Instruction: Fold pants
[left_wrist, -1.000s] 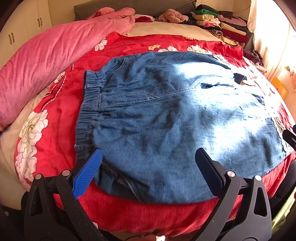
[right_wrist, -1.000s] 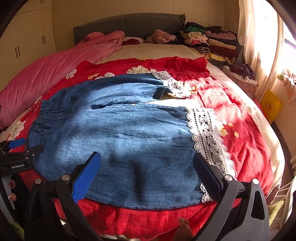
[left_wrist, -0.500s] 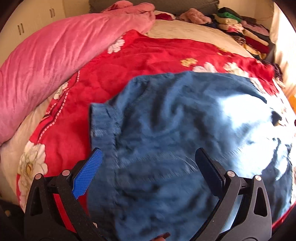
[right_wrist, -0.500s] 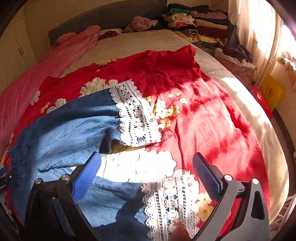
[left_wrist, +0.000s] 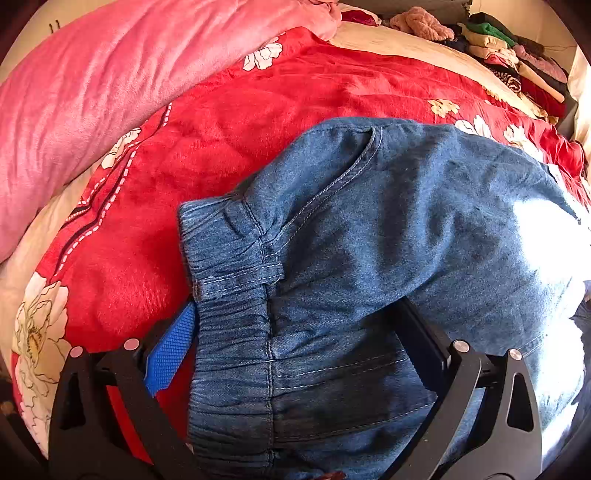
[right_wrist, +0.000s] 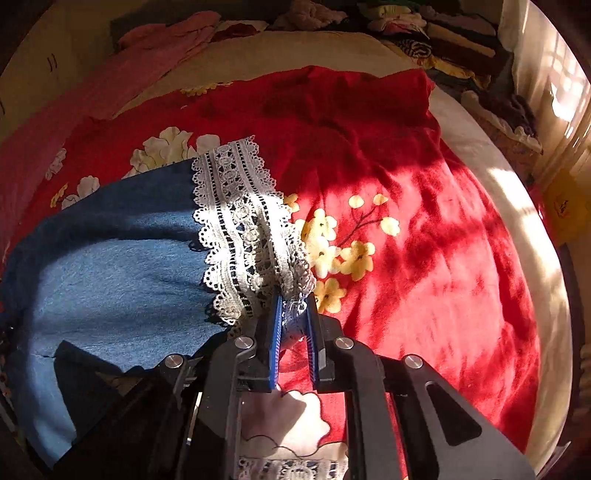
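Blue denim pants (left_wrist: 388, 236) with an elastic waistband (left_wrist: 225, 266) lie on the red floral blanket (left_wrist: 229, 122). My left gripper (left_wrist: 295, 325) is open, its jaws wide apart, with the waistband end lying between them; the blue pad (left_wrist: 170, 350) shows at the left, and the right finger is partly under the denim. In the right wrist view the pants (right_wrist: 110, 258) end in a white lace hem (right_wrist: 243, 229). My right gripper (right_wrist: 293, 314) is shut on the lace hem's near corner.
A pink quilt (left_wrist: 110, 74) lies along the left of the bed. Stacked folded clothes (left_wrist: 517, 55) sit at the far right by the headboard. A curtain and sunlit window (right_wrist: 554, 92) are at the right, past the bed's edge.
Both grippers moved forward and down onto the pants. The right gripper closed on the lace hem. The left gripper came over the waistband end, still open.
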